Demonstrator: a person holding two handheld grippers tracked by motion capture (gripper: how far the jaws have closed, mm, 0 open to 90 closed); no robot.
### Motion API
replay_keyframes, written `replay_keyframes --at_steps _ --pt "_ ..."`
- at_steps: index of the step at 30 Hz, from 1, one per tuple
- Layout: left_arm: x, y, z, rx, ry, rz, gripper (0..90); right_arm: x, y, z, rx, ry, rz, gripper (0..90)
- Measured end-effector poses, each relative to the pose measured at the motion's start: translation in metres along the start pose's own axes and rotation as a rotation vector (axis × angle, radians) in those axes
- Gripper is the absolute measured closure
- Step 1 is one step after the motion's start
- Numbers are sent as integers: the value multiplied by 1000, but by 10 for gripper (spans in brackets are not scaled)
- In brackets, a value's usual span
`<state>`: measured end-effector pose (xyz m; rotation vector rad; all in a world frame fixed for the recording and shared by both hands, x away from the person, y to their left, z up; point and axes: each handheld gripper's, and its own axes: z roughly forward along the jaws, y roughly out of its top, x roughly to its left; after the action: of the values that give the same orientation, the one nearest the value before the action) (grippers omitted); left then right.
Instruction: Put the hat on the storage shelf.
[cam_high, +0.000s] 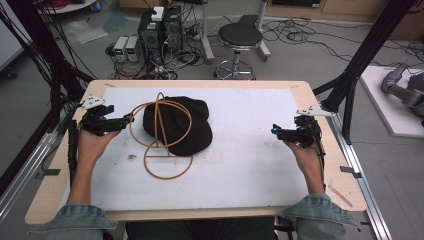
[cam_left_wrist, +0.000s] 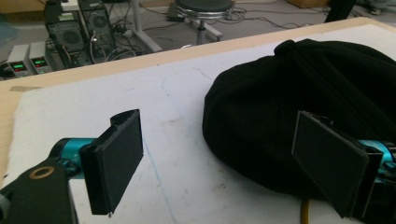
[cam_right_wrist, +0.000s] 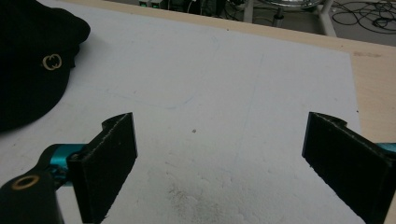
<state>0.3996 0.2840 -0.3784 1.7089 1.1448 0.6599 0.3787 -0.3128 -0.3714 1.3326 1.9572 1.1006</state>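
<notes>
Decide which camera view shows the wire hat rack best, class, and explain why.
The high view: the wire hat rack shows whole, its loops over and beside the black cap. The left gripper view catches a short yellowish piece; the right gripper view shows the cap's emblem.

The cap (cam_high: 177, 125) looks like soft matt black cloth, with a small shiny gold-coloured emblem (cam_right_wrist: 52, 61) on it. The hanger (cam_high: 161, 140) lying across it is thin, smooth and tan, perhaps wood or plastic. The tabletop (cam_high: 300, 86) has a pale wooden rim around a matt white sheet (cam_high: 250, 150), scuffed and smudged grey in places. The left tongs (cam_left_wrist: 219, 163) and right tongs (cam_right_wrist: 233, 168) carry rough matt black pads over glossy teal metal
</notes>
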Motion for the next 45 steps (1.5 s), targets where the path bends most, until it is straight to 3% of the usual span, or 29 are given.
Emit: replay_keyframes --at_steps 8,14,20,22,27,30,32,37,41,45 --pt "9 13 19 3 -68 -16 168 1 0 0 -1 0 -3 98" --pt "11 30 32 -2 -154 -13 168 1 0 -1 -5 4 0 98" --pt "11 42 49 -49 -221 -2 170 0 0 -2 -4 6 2 98" --pt "13 41 54 -68 -251 -29 170 0 0 -2 -7 7 4 98" --pt "17 36 64 -82 -278 -60 170 1 0 -1 -2 7 0 98" --pt "14 39 64 -99 -278 -59 169 1 0 -1 0 7 -3 98" --pt "11 46 64 -80 -270 -36 167 1 0 0 2 7 -1 98" --pt "4 71 63 -104 -279 12 167 2 0 2 7 10 -6 98" --pt "-2 80 75 -107 -318 60 166 2 0 1 5 10 -6 98" --pt "-6 74 90 -119 -389 65 160 1 -1 -1 5 8 6 98"
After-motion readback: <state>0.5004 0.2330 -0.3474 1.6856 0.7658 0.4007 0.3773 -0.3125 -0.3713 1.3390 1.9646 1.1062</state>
